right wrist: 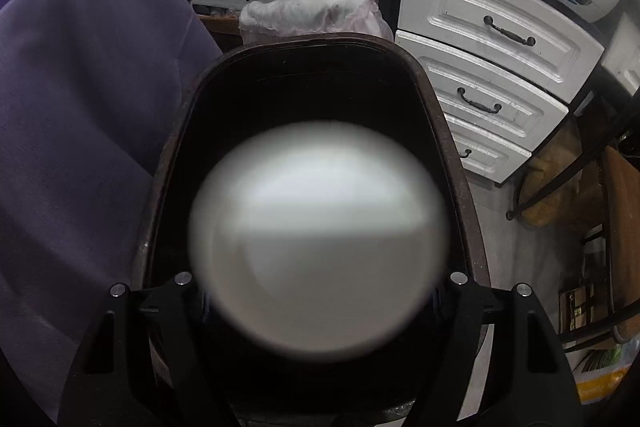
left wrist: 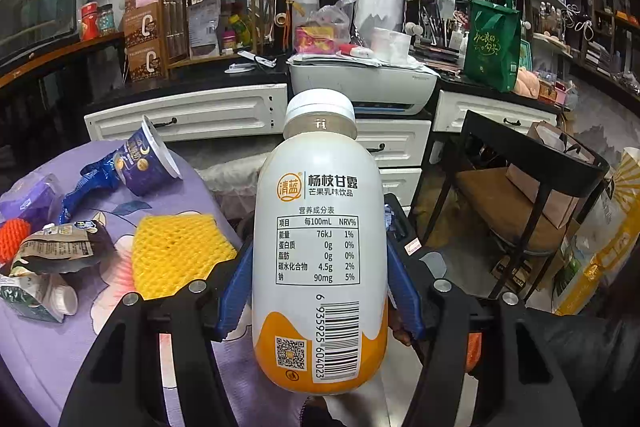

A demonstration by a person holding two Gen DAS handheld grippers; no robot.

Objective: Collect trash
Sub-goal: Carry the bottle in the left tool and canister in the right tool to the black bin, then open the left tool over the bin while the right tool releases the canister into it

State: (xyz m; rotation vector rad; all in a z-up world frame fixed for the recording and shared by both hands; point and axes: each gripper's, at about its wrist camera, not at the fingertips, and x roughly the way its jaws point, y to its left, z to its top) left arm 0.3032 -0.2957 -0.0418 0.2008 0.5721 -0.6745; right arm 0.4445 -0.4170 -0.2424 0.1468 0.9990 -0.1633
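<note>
My left gripper (left wrist: 318,247) is shut on a white drink bottle (left wrist: 320,187) with an orange base and a white cap; the blue fingers (left wrist: 234,291) press on both its sides and it stands upright. Left of it, trash lies on the purple-clothed table (left wrist: 48,347): a purple cup (left wrist: 150,159) on its side, a blue wrapper (left wrist: 86,187), a yellow foam net (left wrist: 180,255) and a crumpled packet (left wrist: 60,251). My right gripper (right wrist: 320,291) points down over a dark bin (right wrist: 312,41) and holds a blurred round white container (right wrist: 320,239) that hides its fingertips.
White drawers (right wrist: 500,39) stand behind the bin, with a white printer (left wrist: 360,87) on the counter above. A black chair (left wrist: 532,183) with a paper bag stands to the right. A white bag-lined bin (right wrist: 316,13) sits beyond the dark one. The table's cloth (right wrist: 80,107) hangs beside the bin.
</note>
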